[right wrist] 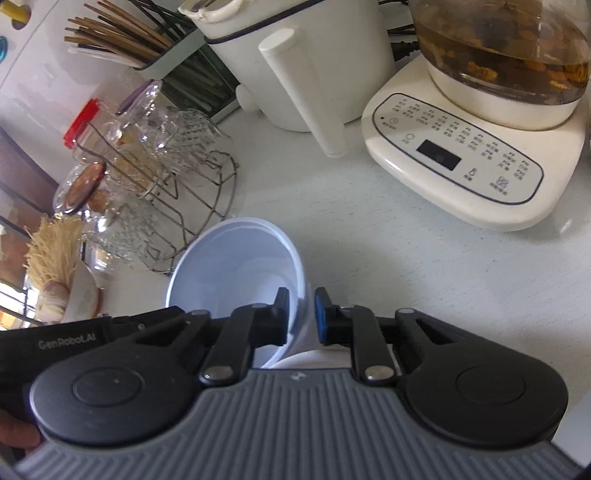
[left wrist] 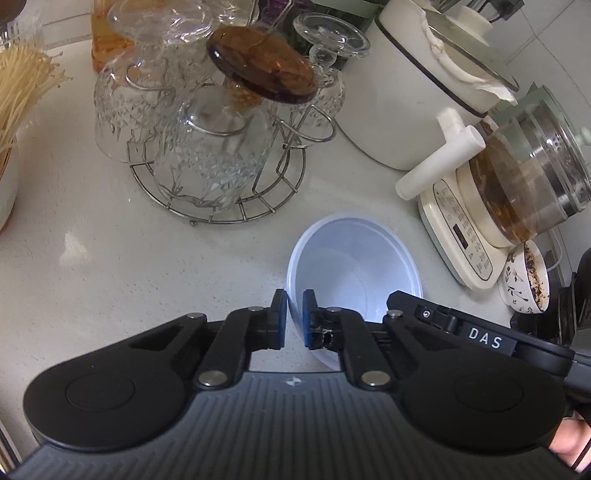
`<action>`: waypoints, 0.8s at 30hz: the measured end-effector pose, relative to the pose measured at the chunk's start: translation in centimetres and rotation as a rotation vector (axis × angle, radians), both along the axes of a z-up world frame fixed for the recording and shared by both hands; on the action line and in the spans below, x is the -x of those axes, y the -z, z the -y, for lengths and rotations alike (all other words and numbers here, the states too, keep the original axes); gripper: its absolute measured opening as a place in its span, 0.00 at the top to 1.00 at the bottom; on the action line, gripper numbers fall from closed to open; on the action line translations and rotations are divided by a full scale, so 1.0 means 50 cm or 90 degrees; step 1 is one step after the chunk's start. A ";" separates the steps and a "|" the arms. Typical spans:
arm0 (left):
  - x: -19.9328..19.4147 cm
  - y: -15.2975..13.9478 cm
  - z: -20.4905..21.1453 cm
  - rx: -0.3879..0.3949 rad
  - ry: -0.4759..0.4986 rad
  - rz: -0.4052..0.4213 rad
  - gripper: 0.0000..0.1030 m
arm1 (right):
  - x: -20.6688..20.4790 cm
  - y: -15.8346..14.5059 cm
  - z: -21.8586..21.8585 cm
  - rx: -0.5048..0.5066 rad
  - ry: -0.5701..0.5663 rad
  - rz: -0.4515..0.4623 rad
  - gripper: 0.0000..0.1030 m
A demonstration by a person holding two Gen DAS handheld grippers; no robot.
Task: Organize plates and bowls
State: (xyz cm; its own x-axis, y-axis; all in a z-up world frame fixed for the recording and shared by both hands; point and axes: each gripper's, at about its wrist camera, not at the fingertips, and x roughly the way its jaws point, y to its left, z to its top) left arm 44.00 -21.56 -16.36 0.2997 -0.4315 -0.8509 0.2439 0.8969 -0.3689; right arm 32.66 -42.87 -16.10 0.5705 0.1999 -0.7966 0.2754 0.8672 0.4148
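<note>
While both grippers clamp, white bowl [left wrist: 354, 258] tilted

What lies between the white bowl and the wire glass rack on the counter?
Nothing: bare countertop separates the white bowl from the wire glass rack, clearest in the left wrist view.

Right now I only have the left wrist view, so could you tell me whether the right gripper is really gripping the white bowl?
Observer: Yes. The right gripper is shut on the white bowl's rim, with one pad inside and one outside.
Operator: Thank you. Is anything standing behind the white pot?
Observer: A holder of chopsticks stands just behind the white pot, on the side nearer the glass rack.
</note>
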 end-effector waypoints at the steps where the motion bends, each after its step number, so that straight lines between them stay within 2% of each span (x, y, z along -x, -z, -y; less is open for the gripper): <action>1: 0.001 -0.004 0.001 -0.003 0.003 0.003 0.90 | 0.000 -0.001 -0.003 0.003 0.000 0.002 0.87; 9: 0.016 -0.045 -0.014 0.000 0.018 0.022 0.90 | 0.009 -0.036 -0.016 0.005 0.008 0.032 0.87; 24: 0.090 -0.148 -0.087 0.011 -0.003 0.055 0.90 | 0.072 -0.128 -0.076 0.016 -0.008 0.069 0.87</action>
